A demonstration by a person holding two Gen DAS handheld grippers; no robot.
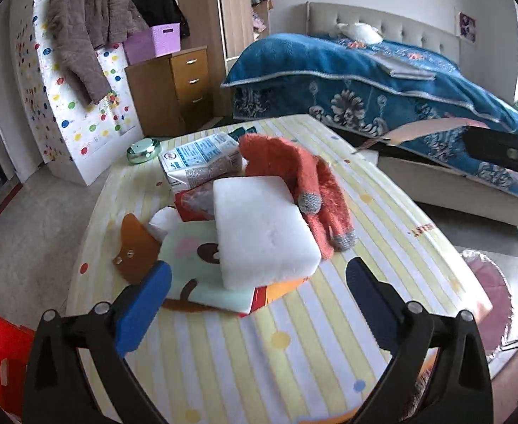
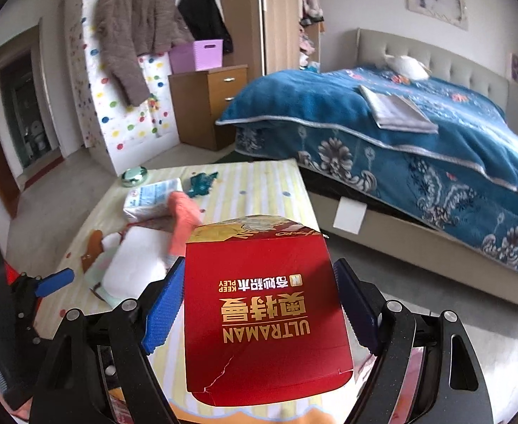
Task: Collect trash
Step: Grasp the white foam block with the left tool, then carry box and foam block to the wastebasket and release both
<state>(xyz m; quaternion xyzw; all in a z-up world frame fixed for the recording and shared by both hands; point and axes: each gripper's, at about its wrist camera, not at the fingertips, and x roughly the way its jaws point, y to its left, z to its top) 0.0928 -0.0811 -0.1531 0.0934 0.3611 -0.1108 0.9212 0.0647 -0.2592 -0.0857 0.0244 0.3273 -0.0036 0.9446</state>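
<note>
Red carton [image 2: 266, 314] sits clamped in the right tool [image 2: 259, 304], pads on its two side walls, lifted above the near edge of the bench [image 2: 259, 183]. Looks light, thin card w/ a torn near corner, so prob crushes easily; side-wall grip near the middle seems right. Left tool [image 1: 259, 304] is spread wide, nothing in it, pointing at the white foam block [image 1: 264, 233], light, stiff, crumbly; take by the long edges. Orange glove [image 1: 304, 183] lies just beyond the block.
</note>
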